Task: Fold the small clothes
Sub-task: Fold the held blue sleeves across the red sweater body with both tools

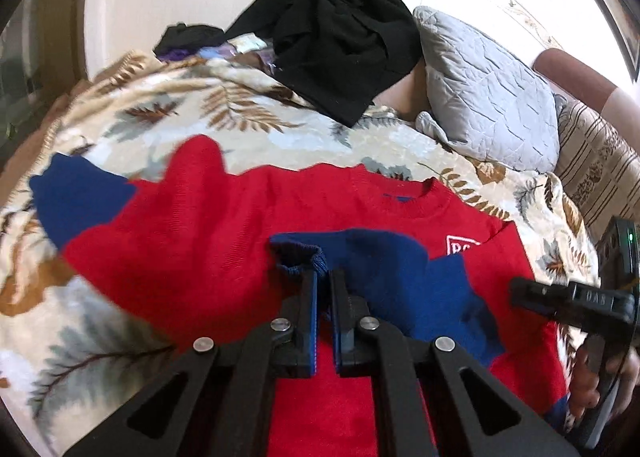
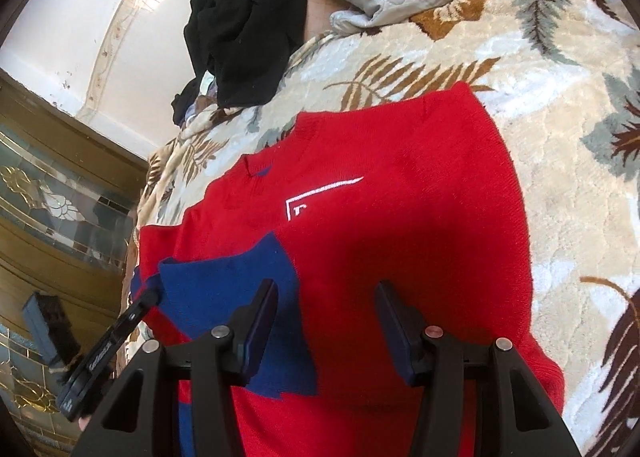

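A small red sweater point(image 1: 208, 225) with blue sleeve ends lies face up on a leaf-patterned blanket point(image 1: 280, 129). Its right-hand sleeve is folded across the chest. My left gripper point(image 1: 324, 277) is shut on that sleeve's blue ribbed cuff point(image 1: 298, 257). The other blue sleeve end point(image 1: 76, 197) lies spread out at the left. In the right wrist view the sweater point(image 2: 400, 217) shows a white logo point(image 2: 316, 197). My right gripper point(image 2: 326, 297) is open just above the sweater's body, beside the folded blue sleeve point(image 2: 224, 289). It also shows at the right of the left wrist view point(image 1: 516, 293).
A heap of black clothes point(image 1: 344, 41) lies at the far side of the blanket. A grey quilted pillow point(image 1: 488, 93) and a striped cushion point(image 1: 600, 161) sit at the right. A wooden cabinet with patterned glass point(image 2: 52, 209) stands at the left of the right wrist view.
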`<state>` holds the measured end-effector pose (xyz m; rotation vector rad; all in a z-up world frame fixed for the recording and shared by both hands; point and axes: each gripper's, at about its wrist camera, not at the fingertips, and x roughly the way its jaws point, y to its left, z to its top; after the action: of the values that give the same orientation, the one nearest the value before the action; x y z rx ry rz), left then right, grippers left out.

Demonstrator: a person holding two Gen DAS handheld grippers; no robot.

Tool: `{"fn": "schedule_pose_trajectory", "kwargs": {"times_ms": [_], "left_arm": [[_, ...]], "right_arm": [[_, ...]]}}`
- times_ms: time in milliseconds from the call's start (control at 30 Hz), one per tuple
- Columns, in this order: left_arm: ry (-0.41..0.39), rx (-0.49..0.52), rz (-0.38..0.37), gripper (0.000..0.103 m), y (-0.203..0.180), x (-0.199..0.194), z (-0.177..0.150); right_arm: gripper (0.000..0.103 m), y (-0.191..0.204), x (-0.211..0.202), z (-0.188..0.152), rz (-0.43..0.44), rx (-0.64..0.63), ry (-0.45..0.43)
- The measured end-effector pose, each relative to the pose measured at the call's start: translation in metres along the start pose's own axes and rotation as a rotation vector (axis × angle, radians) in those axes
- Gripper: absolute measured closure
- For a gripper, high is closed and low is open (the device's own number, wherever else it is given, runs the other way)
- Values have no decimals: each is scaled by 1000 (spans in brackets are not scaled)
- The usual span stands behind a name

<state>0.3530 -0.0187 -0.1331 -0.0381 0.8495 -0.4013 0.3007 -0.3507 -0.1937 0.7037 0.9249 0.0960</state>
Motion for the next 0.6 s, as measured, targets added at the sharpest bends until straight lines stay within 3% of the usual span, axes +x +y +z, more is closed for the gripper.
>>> {"fn": "schedule_pose_trajectory", "kwargs": {"times_ms": [233, 267, 300, 367, 467, 533, 600], "left_arm": [[14, -35, 53, 96, 35, -31, -17], [2, -51, 81, 87, 45, -38, -17], [-8, -74, 91, 69, 54, -43, -17], [-44, -160, 115, 43, 80, -56, -15], [-78, -331, 174, 41, 128, -67, -16], [-84, -440, 216, 41, 158, -68, -17], [-95, -554, 239, 41, 184, -66, -19]], "right_arm": [[47, 10, 1, -4, -29, -40, -23], [47, 13, 1, -5, -30, -54, -29], [47, 17, 1, -6, -30, -71, -35], [46, 22, 1, -9, -26, -92, -46], [42, 32, 7, -14, -17, -134, -25], [42, 37, 22, -19, -50, -176, 35], [42, 41, 26, -22, -76, -204, 31]]}}
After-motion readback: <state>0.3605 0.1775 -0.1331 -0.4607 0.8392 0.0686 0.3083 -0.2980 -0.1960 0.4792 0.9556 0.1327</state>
